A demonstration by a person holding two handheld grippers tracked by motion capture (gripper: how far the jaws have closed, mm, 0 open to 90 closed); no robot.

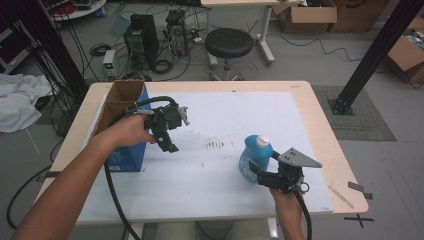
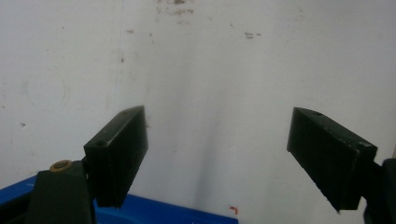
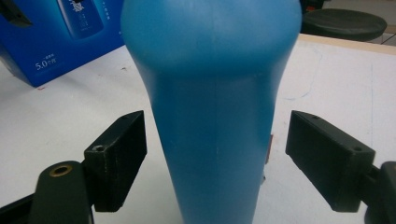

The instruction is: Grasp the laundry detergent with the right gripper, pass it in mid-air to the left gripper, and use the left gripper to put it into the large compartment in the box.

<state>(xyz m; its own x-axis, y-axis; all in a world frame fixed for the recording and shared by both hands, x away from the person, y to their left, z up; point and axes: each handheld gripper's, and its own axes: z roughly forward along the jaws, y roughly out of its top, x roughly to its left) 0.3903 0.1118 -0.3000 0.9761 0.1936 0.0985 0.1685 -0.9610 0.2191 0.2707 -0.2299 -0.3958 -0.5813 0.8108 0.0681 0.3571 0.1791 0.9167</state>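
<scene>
One blue bottle (image 1: 254, 159) stands between the right gripper's (image 1: 260, 175) wide jaws; left gripper (image 1: 168, 142) wide, empty.

smooth matt blue plastic bottle (image 3: 212, 112), glossy blue cardboard box (image 1: 122, 130), scuffed white table sheet (image 1: 225, 170)

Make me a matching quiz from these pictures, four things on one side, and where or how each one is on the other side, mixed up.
Things:
1. blue bottle
2. blue box
3. left hand-held gripper
4. black stool

Descriptions:
A. on the floor beyond the table's far edge
B. open, held above the white sheet with nothing between its jaws
C. upright between the open jaws of the right hand-held gripper
D. top flaps open, at the table's left side

Pairs: 1-C, 2-D, 3-B, 4-A
</scene>
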